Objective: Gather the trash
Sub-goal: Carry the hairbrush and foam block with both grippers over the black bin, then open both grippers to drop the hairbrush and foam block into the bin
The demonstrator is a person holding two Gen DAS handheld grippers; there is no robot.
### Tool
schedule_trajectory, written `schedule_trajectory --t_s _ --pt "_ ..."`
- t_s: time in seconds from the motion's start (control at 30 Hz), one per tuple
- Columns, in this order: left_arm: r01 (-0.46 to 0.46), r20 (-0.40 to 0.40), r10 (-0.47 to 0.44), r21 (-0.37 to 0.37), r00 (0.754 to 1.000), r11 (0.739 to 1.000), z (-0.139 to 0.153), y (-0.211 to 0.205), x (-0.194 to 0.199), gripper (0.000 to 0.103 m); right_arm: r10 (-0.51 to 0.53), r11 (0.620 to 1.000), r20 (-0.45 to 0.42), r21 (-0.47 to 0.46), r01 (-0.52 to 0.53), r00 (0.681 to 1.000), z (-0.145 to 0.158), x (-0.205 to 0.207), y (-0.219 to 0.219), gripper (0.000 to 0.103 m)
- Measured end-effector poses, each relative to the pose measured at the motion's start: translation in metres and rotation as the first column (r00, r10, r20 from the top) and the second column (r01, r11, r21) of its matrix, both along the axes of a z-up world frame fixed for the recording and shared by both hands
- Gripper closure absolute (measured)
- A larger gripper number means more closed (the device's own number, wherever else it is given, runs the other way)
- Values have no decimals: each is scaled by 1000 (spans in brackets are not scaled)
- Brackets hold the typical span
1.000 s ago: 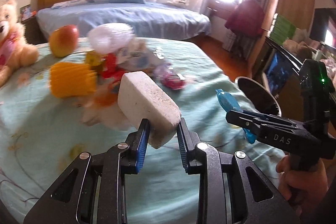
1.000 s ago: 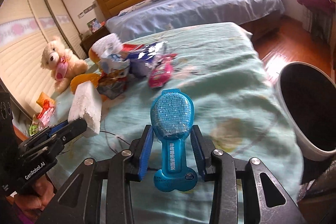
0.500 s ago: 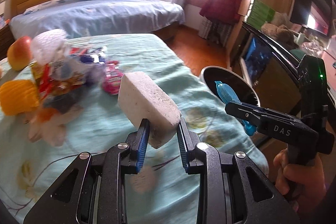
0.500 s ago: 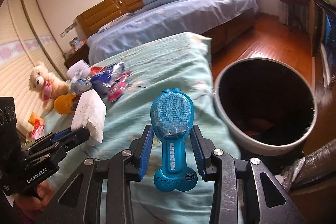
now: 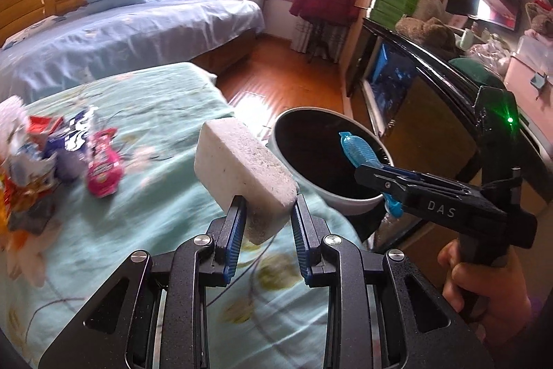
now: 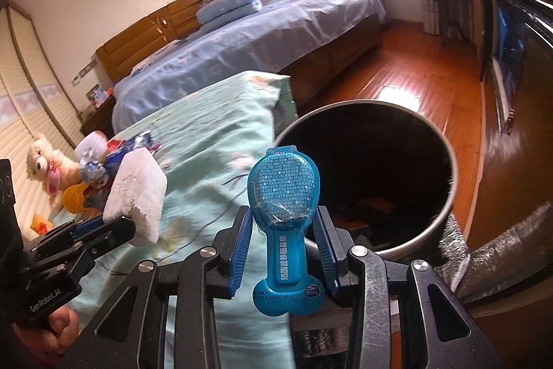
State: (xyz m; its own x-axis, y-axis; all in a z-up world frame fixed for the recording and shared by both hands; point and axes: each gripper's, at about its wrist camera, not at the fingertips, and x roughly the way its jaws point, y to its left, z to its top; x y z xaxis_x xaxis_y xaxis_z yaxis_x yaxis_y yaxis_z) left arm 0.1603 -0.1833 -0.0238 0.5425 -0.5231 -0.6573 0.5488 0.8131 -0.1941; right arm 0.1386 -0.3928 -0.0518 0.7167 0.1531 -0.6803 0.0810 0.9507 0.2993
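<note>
Left wrist view: your left claw (image 5: 268,217) is clamped on the foam block (image 5: 243,175), which sticks up and forward from the blue pads, above the bed's (image 5: 145,113) teal cover.
Left claw pose: it tilts downward over the bed's near corner, aimed toward the bin (image 5: 331,158).
Right claw, from the left: your right claw (image 5: 375,177) reaches in from the right, level with the bin's rim; your hand (image 5: 484,286) grips its handle low at the right edge.
Right wrist view: your right claw (image 6: 281,230) grips the blue packet (image 6: 283,196) by its narrow neck; the rounded end stands upright.
Bin: it stands open on the floor just beside the bed; the blue packet overlaps its near rim (image 6: 446,213) in this view.
Remaining trash: wrappers (image 5: 69,151) lie heaped on the bed, well left of the foam block.
Left hand: your thumb (image 6: 62,329) shows under the left claw's (image 6: 133,232) handle.
</note>
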Motion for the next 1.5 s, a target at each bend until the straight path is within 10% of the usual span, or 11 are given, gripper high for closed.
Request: schedule_trajectory --t_s 1.17,1.5 --pt "162 -84 -159 29 984 986 -14 -96 46 77 -75 997 -69 9 76 995 -19 45 -75 65" --pt "165 -109 -162 20 981 986 -16 -95 53 56 -85 996 -79 24 88 993 -21 51 -81 61"
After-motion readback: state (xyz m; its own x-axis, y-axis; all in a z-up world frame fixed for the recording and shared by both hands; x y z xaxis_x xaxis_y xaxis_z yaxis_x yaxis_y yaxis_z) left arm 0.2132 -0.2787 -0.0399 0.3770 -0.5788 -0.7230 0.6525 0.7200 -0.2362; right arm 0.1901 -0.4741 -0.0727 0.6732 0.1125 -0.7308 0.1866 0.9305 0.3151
